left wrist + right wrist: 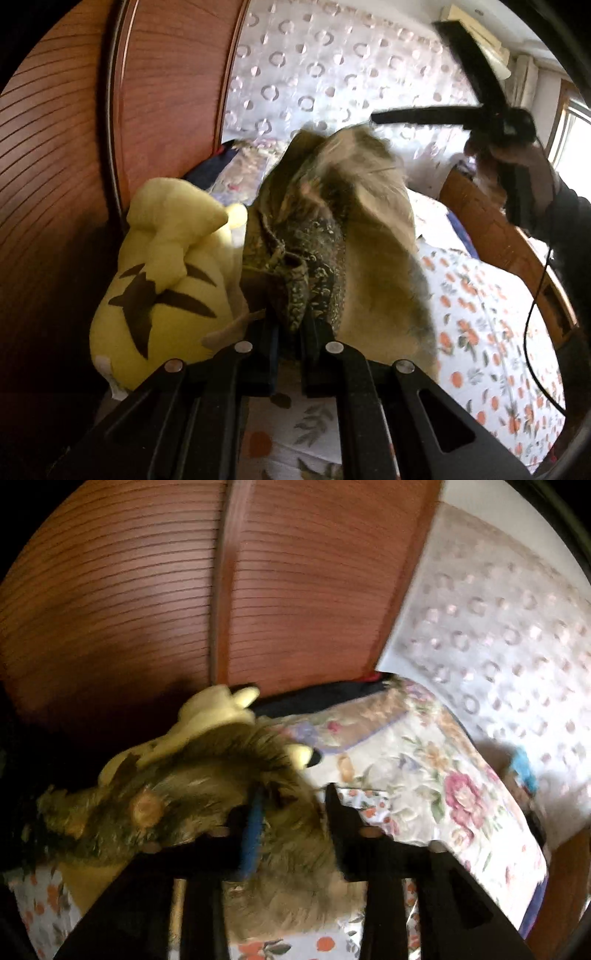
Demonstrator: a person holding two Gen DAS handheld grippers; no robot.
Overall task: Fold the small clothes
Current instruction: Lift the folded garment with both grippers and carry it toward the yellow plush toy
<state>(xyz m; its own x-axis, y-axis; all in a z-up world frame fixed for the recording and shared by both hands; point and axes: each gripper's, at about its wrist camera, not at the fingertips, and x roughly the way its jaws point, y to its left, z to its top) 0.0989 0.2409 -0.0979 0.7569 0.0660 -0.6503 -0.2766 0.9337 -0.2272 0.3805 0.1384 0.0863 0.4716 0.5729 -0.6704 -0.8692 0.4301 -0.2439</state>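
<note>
Left tongs [290, 325] pinch a bunched edge of the garment [354, 236], lifted above the bed [480, 332] beside a yellow plush [159, 280]. Right tongs [291, 812] gape wide near it. Soft, light, floppy cloth; best gripped at a free corner.

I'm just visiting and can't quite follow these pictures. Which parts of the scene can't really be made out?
- Garment: motion-blurred in both views; its type and shape are unreadable.
- Right gripper: its fingers stand apart, but cloth drapes over them, so whether it grips is unclear.
- Yellow plush toy: its lower end is hidden behind the left gripper; the right wrist view shows only bits above the cloth.
- Bed: cut off by the frame edges.
</note>
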